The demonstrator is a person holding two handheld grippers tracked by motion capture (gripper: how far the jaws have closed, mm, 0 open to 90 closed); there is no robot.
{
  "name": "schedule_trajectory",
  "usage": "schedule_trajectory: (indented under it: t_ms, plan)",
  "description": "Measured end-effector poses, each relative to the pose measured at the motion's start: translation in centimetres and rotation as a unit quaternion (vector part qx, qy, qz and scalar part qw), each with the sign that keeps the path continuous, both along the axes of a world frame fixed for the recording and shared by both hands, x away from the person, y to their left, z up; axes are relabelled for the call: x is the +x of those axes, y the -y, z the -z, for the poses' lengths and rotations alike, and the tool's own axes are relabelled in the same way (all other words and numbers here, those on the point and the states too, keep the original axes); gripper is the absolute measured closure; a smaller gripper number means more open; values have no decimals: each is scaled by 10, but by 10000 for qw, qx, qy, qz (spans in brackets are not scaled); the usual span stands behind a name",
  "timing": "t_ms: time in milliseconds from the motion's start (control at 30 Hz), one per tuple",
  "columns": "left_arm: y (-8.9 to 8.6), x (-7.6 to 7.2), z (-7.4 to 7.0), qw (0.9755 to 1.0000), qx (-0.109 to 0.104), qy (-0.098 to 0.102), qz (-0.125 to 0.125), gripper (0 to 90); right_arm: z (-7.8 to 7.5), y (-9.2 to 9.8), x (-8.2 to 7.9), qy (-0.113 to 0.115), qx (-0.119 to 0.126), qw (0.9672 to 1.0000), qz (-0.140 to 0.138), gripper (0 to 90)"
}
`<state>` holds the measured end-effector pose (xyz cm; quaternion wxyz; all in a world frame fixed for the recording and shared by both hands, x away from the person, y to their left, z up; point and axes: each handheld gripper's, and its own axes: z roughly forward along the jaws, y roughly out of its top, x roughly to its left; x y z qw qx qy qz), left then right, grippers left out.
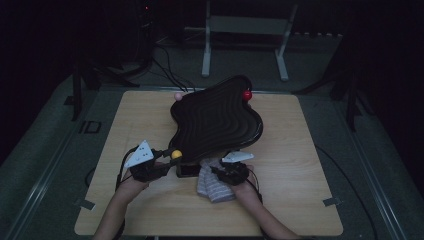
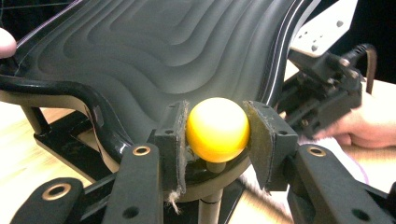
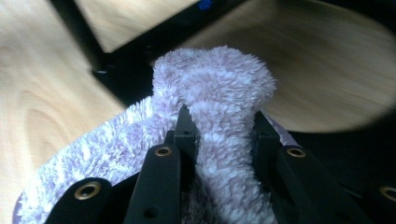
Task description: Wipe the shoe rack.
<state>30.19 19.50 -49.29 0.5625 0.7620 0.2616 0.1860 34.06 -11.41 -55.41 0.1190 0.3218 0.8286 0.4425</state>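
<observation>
Between right tongs, fuzzy cloth fold pointing upward

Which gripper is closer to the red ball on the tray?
Right, though neither is near. The red ball sits at the tray's far edge; the right gripper grips the towel, the left gripper the yellow ball.

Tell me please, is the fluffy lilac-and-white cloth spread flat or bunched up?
Bunched: a fold of the fluffy lilac-and-white cloth stands pinched between the right hand-held gripper jaws.

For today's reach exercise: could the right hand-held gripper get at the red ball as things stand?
Probably not yet: the right hand-held gripper is shut on the fluffy cloth, and the red ball sits across the black wavy tray.
</observation>
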Motion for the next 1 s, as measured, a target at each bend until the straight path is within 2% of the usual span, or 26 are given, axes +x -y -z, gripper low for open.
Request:
schedule_trajectory:
  t_ms: [133,200,333,433,467,600,700,833,867,933,1000]
  plan:
    - [-1,1,0,10000,-26,-13,20,597,-1,21,11,1,-16,9995,307,710]
    - [-1,1,1,10000,-31,-15,19,597,-1,31,18,77,-77,9989,464,710]
    - [0,1,1,10000,-35,-9,16,598,-3,46,31,148,-129,9978,637,712]
    - [1,1,0,10000,-20,-14,7,598,-6,48,38,335,-355,9955,811,709]
    - [1,1,1,10000,-31,-15,13,597,-5,50,41,339,-343,9952,850,709]
    - [1,1,1,10000,-41,-13,16,598,-8,56,56,219,-172,9937,1086,703]
    - [1,1,2,10000,-80,-21,21,598,-9,59,64,273,31,9925,1188,702]
    - [1,1,2,10000,-80,-10,26,598,-11,61,72,401,206,9869,1551,700]
    - [1,1,2,10000,-87,-8,24,597,-11,61,75,372,209,9865,1579,700]
    - [1,1,2,10000,-55,7,12,597,-6,57,79,376,-70,9877,1515,703]
    - [1,0,2,10000,-42,15,0,598,-3,57,75,481,-97,9878,1477,709]
